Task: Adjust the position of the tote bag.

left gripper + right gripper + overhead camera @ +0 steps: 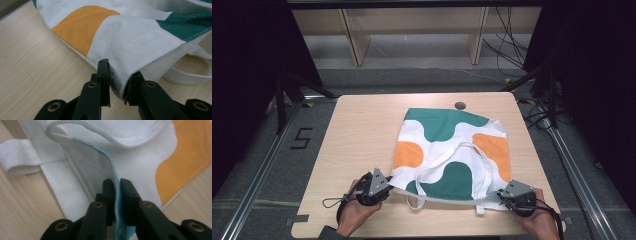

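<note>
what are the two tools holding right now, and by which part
Both hold the tote bag: the left tool pinches its near left corner, the right tool clamps the blue-lined rim of the opening at its near right corner.

I work at a pale wooden table (362,150) with rounded corners. At its twelve o'clock edge sits a small dark round grommet (460,105). Beyond that, at twelve, stands a light wooden shelf frame (357,40) on grey floor. Black cables (507,45) hang and trail at about one o'clock. Metal rails (257,175) run along the floor at nine and three o'clock, and a black figure five mark (301,138) lies on the floor at nine
</note>
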`<state>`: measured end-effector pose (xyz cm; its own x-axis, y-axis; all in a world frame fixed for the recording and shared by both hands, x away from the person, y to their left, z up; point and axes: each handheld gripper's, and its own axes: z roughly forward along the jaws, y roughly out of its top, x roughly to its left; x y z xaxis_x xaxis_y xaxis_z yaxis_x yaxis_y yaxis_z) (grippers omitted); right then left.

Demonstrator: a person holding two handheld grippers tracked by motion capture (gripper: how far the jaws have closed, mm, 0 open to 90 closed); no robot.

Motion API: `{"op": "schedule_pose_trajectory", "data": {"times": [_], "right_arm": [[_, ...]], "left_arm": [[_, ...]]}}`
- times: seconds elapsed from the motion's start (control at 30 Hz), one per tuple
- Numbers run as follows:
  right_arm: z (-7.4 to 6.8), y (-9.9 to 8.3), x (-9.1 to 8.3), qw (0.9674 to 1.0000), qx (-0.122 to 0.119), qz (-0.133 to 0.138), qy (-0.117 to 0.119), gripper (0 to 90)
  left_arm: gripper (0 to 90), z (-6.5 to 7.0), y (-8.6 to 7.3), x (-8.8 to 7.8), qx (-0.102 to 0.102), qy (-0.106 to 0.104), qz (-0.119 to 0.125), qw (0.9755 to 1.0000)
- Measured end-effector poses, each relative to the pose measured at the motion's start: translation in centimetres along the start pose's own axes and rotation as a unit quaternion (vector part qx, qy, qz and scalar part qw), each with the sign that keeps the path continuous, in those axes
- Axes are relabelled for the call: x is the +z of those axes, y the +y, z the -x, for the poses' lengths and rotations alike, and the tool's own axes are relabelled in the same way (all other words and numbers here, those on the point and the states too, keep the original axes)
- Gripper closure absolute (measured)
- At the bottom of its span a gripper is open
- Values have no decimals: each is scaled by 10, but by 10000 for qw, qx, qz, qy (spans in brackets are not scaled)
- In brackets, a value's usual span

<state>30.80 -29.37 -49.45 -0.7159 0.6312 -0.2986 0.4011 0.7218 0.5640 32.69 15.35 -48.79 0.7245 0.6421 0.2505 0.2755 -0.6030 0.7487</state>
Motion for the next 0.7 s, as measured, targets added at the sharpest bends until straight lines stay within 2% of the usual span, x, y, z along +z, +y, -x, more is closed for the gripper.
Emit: {"op": "schedule_pose_trajectory", "data": {"times": [0.03, 0.1, 0.13, 0.2, 0.3, 0.33, 0.37, 0.4, 0.47, 0.5, 0.57, 0.6, 0.63, 0.67, 0.7], "right_arm": [[2, 1, -2, 9999, 12, 99, -71, 859], [3, 1, -4, 9997, 60, 171, -136, 862], [8, 2, -4, 9991, 98, 327, -245, 861], [10, 2, -2, 9990, 131, 381, -218, 841], [9, 2, 2, 9992, 176, 275, -229, 797], [9, 2, 5, 9993, 95, 229, -276, 764], [6, 2, 8, 9994, 247, 144, -194, 763], [7, 2, 9, 9996, 112, 172, -183, 774], [6, 2, 9, 9997, 145, 129, -155, 798], [6, 2, 8, 9998, 78, 167, -104, 829], [6, 2, 5, 9994, 242, 243, -107, 844], [6, 2, 5, 9994, 242, 243, -107, 844], [10, 2, 2, 9986, 216, 466, -110, 853], [11, 2, 0, 9980, 321, 535, -103, 854], [11, 2, -3, 9969, 464, 627, -104, 856]], "left_arm": [[768, 4, -1, -3, -70, -65, 83, 9999], [768, 7, -1, -6, -71, -101, 72, 9999], [767, 12, -2, -12, -44, -161, 38, 9999], [764, 16, -4, -19, -60, -206, 64, 9998], [763, 18, -9, -24, -103, -200, 70, 9997], [763, 17, -11, -27, -143, -182, 107, 9997], [760, 18, -15, -31, -192, -189, 128, 9996], [760, 19, -15, -32, -268, -197, 132, 9994], [757, 19, -16, -33, -251, -202, 105, 9994], [756, 20, -16, -32, -317, -190, 143, 9992], [755, 19, -15, -32, -324, -142, 170, 9992], [756, 19, -15, -32, -324, -142, 170, 9992], [756, 17, -15, -34, -264, -149, 189, 9994], [756, 18, -14, -34, -413, -133, 276, 9987], [757, 16, -13, -36, -395, -111, 287, 9987]]}}
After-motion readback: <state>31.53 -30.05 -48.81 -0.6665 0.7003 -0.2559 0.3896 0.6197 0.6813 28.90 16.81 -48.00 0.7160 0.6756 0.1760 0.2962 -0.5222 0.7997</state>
